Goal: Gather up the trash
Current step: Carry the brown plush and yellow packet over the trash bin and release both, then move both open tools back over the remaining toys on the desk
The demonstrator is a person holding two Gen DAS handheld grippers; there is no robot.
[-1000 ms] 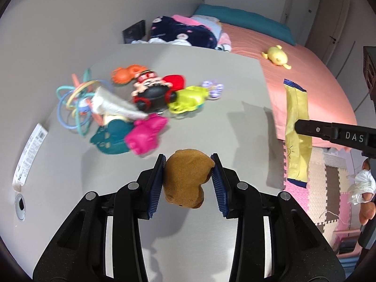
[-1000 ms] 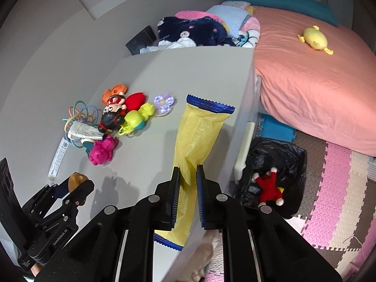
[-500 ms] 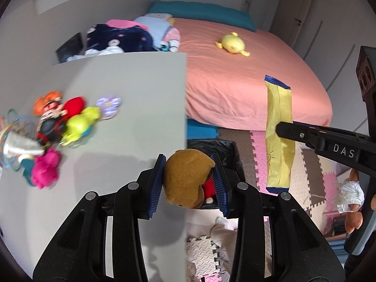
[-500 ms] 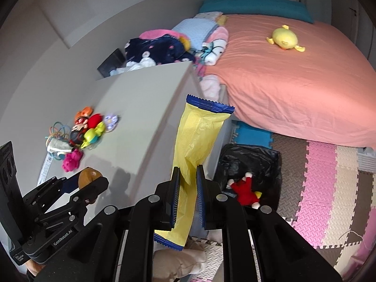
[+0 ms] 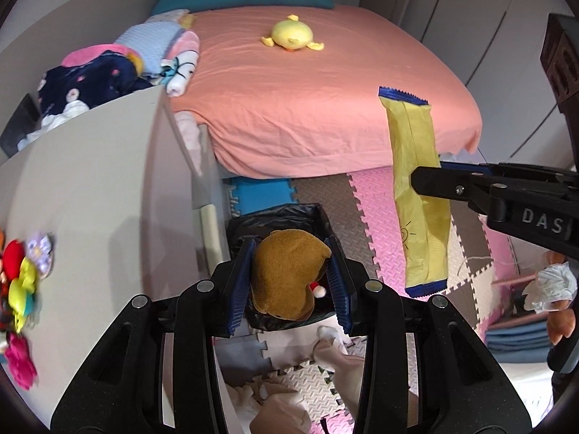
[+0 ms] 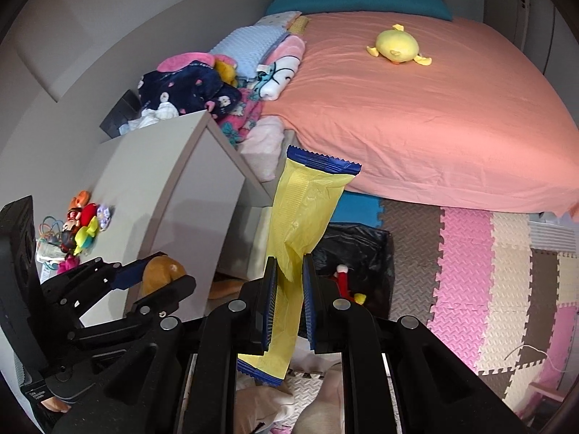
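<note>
My left gripper (image 5: pixel 291 253) is shut on a brown spongy lump (image 5: pixel 286 275) and holds it above a black-lined trash bin (image 5: pixel 278 218) on the floor beside the grey table. The lump also shows in the right wrist view (image 6: pixel 161 271). My right gripper (image 6: pixel 289 264) is shut on a long yellow wrapper with blue ends (image 6: pixel 307 209), held upright to the right of the bin (image 6: pixel 358 249); the wrapper shows in the left wrist view (image 5: pixel 416 188). A red and white toy (image 6: pixel 342 278) lies inside the bin.
A grey table (image 5: pixel 90 188) on the left carries a cluster of colourful toys (image 5: pixel 21 271). A bed with a salmon sheet (image 5: pixel 307 108) and a yellow plush (image 5: pixel 291 34) lies behind. Foam floor mats (image 6: pixel 488 271) cover the floor. Piled clothes (image 6: pixel 188 86) sit behind the table.
Both grippers have swung right off the table top toward the floor bin, carrying the brown lump and the yellow wrapper. The toys have slid to the left edge of view.
</note>
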